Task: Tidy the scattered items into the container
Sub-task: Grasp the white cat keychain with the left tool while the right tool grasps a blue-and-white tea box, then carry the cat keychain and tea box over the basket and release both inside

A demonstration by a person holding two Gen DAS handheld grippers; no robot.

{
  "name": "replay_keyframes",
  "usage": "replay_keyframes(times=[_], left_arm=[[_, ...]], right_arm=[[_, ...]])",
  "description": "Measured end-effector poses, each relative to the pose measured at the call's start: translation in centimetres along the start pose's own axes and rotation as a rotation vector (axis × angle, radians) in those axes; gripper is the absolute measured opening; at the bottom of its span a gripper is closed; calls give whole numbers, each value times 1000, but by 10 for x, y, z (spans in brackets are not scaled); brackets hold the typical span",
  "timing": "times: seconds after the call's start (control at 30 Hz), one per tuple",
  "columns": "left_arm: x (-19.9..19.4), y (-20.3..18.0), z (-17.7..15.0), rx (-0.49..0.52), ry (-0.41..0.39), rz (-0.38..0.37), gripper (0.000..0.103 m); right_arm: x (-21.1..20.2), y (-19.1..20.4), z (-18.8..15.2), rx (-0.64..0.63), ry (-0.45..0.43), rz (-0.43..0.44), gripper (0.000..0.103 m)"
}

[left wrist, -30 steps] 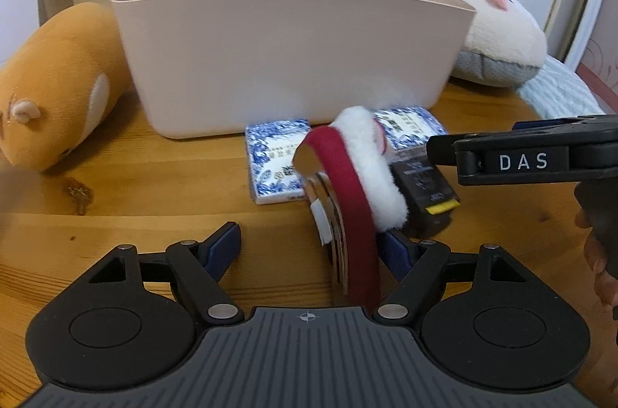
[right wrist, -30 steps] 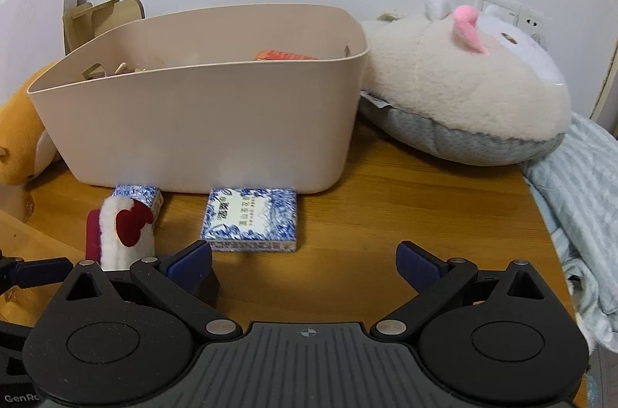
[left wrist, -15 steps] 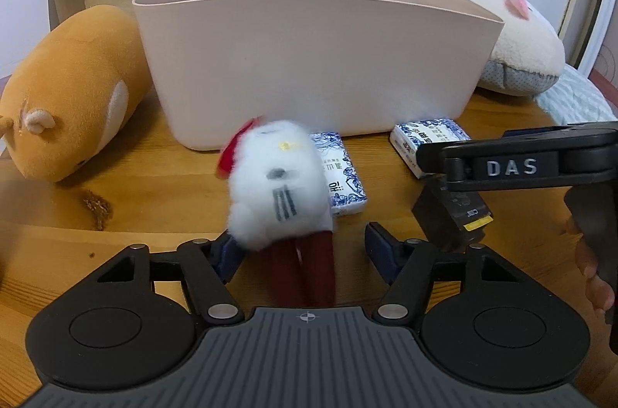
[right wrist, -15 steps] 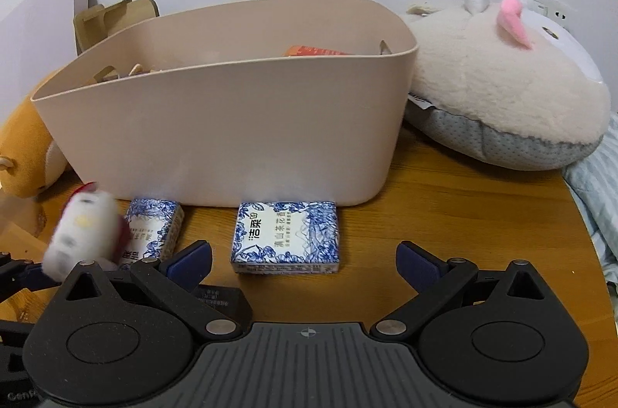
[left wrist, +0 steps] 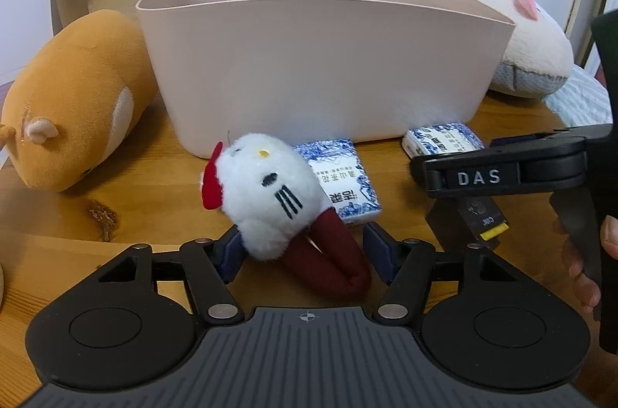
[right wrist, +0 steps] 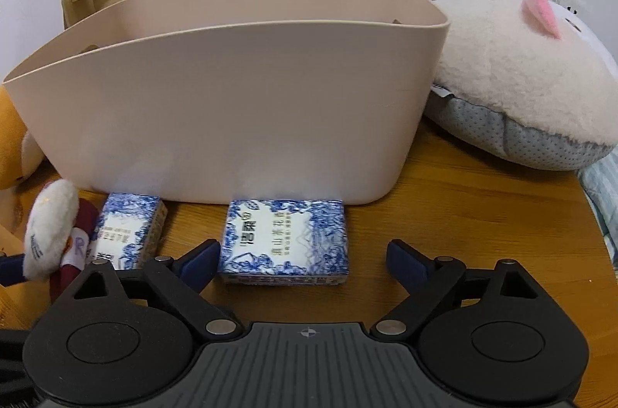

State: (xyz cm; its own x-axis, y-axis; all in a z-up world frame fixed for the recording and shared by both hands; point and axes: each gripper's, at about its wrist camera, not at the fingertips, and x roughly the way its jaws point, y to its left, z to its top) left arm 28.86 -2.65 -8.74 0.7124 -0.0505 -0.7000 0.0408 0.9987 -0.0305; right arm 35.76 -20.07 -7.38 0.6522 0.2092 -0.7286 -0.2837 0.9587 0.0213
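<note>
A small white cat plush (left wrist: 270,191) with a red bow and dark red body lies on the wooden table between the fingers of my left gripper (left wrist: 305,249). Its jaws are closing around the plush; the head leans on the left finger, and the right pad stands just off the body. My right gripper (right wrist: 303,255) is open and closing, with a blue-and-white tissue pack (right wrist: 284,242) lying flat between its fingertips, untouched. A second tissue pack (right wrist: 127,234) lies to its left, beside the plush (right wrist: 50,238). The beige tub (left wrist: 316,68) stands just behind them.
An orange plush animal (left wrist: 73,99) lies left of the tub, and a cream plush with a pink ear (right wrist: 521,79) lies to the right. A small black box with a yellow label (left wrist: 479,218) sits under the right gripper's finger (left wrist: 479,176). Striped cloth (left wrist: 579,95) hangs at the table's right edge.
The plush went from standing edge-on by the left gripper's right finger to lying face-up between the fingers. The left jaws narrowed. The right gripper came lower and closer to the tissue pack.
</note>
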Motion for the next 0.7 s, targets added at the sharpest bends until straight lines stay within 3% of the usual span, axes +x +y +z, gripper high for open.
replay_keyframes(times=[0.13,0.2,0.27,0.47,0.7], left_arm=[[0,3,0,-4,-5,13,52],[0,5,0,-8,-9,18,49],[-1,6,0,-14,-13,18,43],[-4,10,-3,-31,-20,10,26],[-6,14,-4,-44,-28,-5,21]], right_arm=[[-2,-3,-2,6,-10,-8,83],[-4,-5,-2,5,-15,-21,67],[-5,-8,-2,19,-17,-17,61],[-8,-6,-6,10,-25,-23,60],[-13,-8,-10,28,-27,-12,60]])
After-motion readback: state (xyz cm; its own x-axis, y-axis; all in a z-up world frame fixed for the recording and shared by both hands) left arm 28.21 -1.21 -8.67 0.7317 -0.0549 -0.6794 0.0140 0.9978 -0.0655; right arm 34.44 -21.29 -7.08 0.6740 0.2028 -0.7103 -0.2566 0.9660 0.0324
